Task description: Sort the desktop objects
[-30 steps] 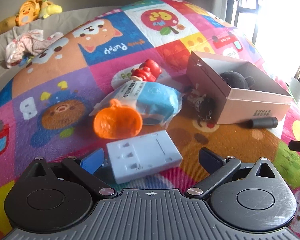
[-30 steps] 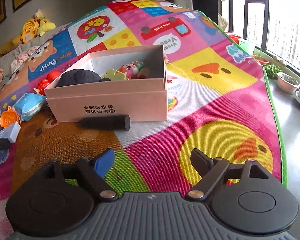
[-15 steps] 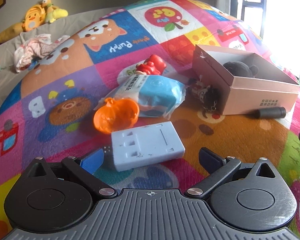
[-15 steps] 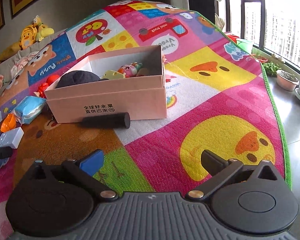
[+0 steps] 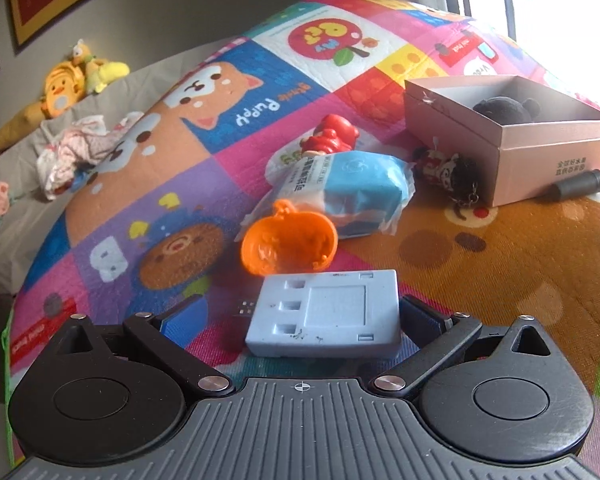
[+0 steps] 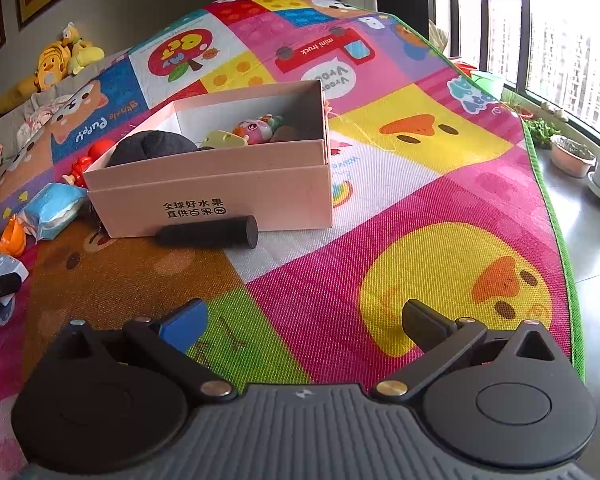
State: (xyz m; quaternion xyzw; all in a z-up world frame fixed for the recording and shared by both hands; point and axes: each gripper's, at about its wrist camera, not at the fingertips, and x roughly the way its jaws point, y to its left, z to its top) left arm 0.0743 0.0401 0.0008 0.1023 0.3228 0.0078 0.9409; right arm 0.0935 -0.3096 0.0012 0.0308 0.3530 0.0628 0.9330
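A pale blue plastic block [image 5: 325, 317] lies on the play mat between the fingers of my left gripper [image 5: 300, 316], which is open; the right finger is at the block's side. Beyond it lie an orange pumpkin cup [image 5: 289, 242], a blue wipes pack [image 5: 348, 192], a red toy figure [image 5: 332, 136] and a small keychain doll [image 5: 446, 170]. The pink box [image 6: 220, 196] holds a dark plush [image 6: 152, 146] and small toys. A black cylinder [image 6: 210, 233] lies against its front. My right gripper [image 6: 304, 320] is open and empty over the mat.
The colourful play mat [image 6: 440, 208] ends at a green edge on the right, with floor and plant pots [image 6: 572, 156] beyond. Yellow plush toys [image 5: 76, 80] and crumpled cloth [image 5: 80, 148] lie on the grey bedding at the far left.
My left gripper has moved forward so the blue block now sits between its fingers. The right gripper has opened wider and drawn back slightly.
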